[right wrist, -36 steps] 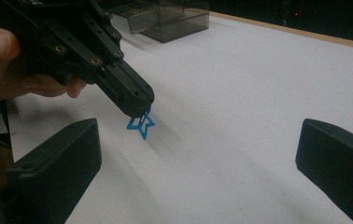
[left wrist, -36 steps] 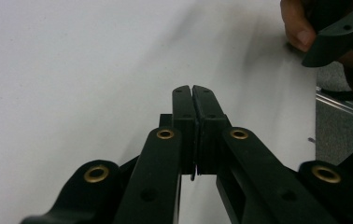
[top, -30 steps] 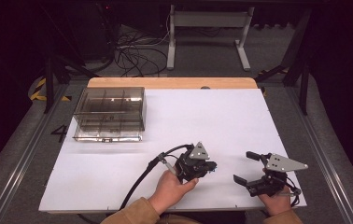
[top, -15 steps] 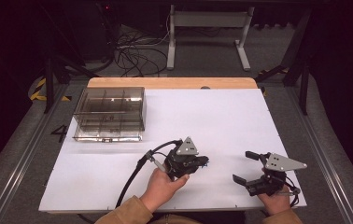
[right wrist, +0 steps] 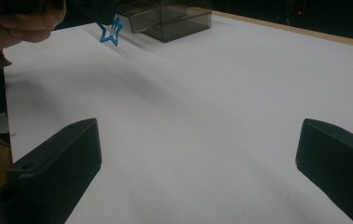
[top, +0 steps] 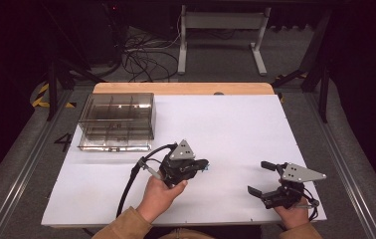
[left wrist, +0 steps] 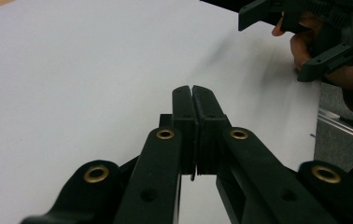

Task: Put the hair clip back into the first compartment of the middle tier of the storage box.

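Observation:
My left gripper (top: 205,165) is held over the white table near its front middle, jaws pointing right. Its jaws (left wrist: 192,89) are pressed together in the left gripper view. A small blue star-shaped outline piece (right wrist: 110,31) hangs from those jaws in the right gripper view, and it is a tiny blue speck (top: 207,169) in the high view. My right gripper (top: 258,177) rests at the front right, open wide, with nothing between its jaws (right wrist: 198,163).
A smoky clear compartment box (top: 117,121) stands at the table's back left, also seen in the right gripper view (right wrist: 165,16). The white tabletop (top: 226,129) spreads between the box and the grippers. A wooden strip (top: 181,88) runs along the far edge.
My left gripper has moved left and a little away from the front edge, still shut on the blue star. The right gripper has stayed put.

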